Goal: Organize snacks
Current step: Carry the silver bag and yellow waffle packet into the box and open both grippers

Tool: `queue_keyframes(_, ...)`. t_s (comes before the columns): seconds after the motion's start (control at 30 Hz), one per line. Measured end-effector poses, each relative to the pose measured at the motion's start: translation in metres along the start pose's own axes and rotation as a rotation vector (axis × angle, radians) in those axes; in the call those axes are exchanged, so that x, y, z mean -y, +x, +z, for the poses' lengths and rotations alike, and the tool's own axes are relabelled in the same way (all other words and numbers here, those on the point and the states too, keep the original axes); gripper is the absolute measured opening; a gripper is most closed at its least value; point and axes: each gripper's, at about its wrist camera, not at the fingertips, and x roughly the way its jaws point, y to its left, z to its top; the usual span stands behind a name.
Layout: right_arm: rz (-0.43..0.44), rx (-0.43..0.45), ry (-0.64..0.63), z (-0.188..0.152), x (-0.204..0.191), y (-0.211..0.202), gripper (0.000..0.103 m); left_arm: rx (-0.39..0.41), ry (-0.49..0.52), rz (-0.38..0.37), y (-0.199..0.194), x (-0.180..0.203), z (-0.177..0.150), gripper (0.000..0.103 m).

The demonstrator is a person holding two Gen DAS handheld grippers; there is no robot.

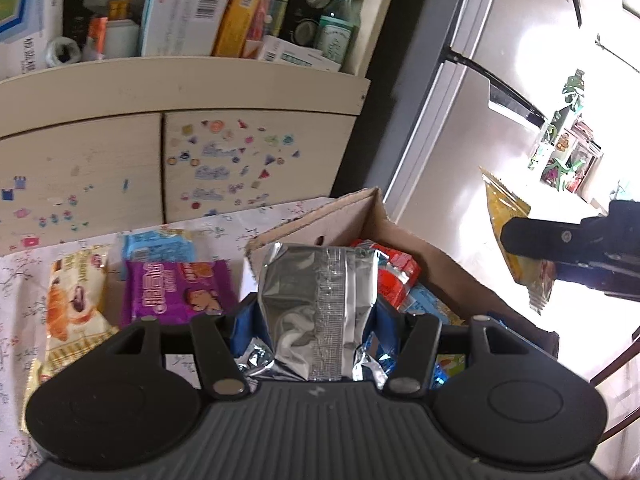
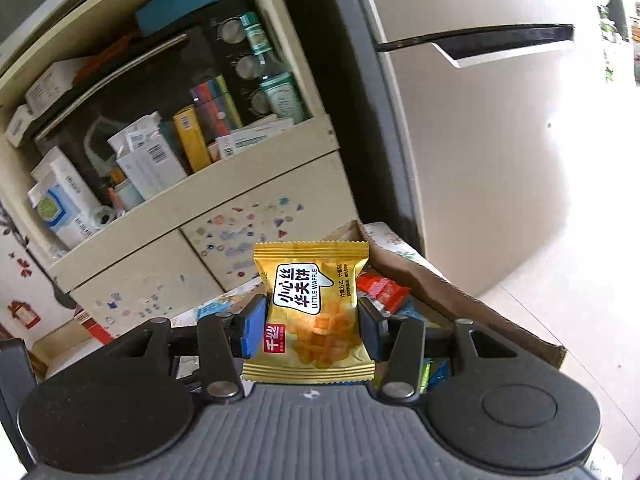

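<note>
My left gripper (image 1: 316, 324) is shut on a silver foil snack pack (image 1: 318, 300) and holds it above the near edge of a cardboard box (image 1: 352, 216). The box holds red (image 1: 396, 276) and blue wrapped snacks. My right gripper (image 2: 312, 324) is shut on a yellow Little Waffle packet (image 2: 314, 312), held upright above the same cardboard box (image 2: 440, 280). In the left wrist view the right gripper (image 1: 532, 236) and its yellow packet (image 1: 508, 208) hang to the right of the box.
On the floral tablecloth (image 1: 16, 280) left of the box lie a croissant pack (image 1: 74, 304), a purple pack (image 1: 176, 288) and a blue pack (image 1: 158, 244). Behind stands a sticker-covered cabinet (image 1: 256, 152) with a cluttered shelf. A fridge (image 2: 480, 140) is at the right.
</note>
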Motion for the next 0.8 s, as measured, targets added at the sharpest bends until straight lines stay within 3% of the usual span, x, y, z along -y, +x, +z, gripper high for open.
queue_keyframes(0.3, -0.090, 0.003, 0.103, 0.001, 0.020, 0.004, 0.059, 0.020, 0.023, -0.034, 0.018, 0.021, 0.005, 0.061)
queue_keyframes(0.37, -0.099, -0.009, 0.134, 0.001, 0.024, 0.006, 0.067, 0.030, 0.025, -0.038, 0.018, 0.025, 0.004, 0.081)
queue_keyframes(0.43, -0.099, -0.011, 0.152, 0.001, 0.026, 0.006, 0.082, 0.040, 0.010, -0.047, 0.016, 0.025, 0.003, 0.088)
queue_keyframes(0.53, -0.085, -0.004, 0.151, 0.002, 0.023, 0.004, 0.085, 0.038, -0.005, -0.055, 0.011, 0.023, 0.005, 0.088)
queue_keyframes(0.8, 0.002, -0.044, 0.090, -0.001, 0.007, 0.011, 0.092, 0.042, -0.045, 0.009, -0.008, 0.001, 0.007, 0.088)
